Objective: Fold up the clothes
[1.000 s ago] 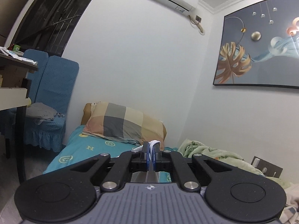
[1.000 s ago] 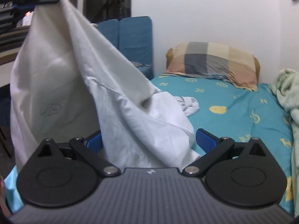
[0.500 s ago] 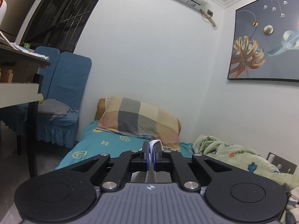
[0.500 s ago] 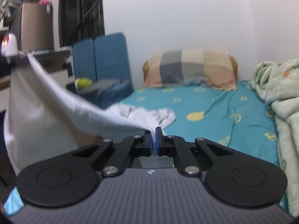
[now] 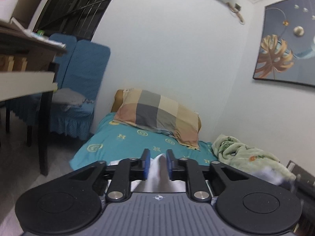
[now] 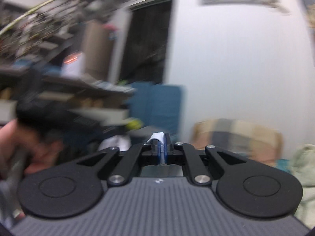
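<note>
Cloth (image 5: 158, 169), white, sits between the parted blue pads of my left hand-held gripper (image 5: 158, 164); pads stand apart either side of the fold, not pinching it. Right hand-held gripper (image 6: 161, 147) clenched on a white corner of cloth (image 6: 157, 136) poking above its pads. Right view heavily blurred. Ahead in left view: bed (image 5: 126, 141) with teal sheet, checked pillow (image 5: 157, 116), green blanket (image 5: 242, 153); desk (image 5: 29, 45) at left
</note>
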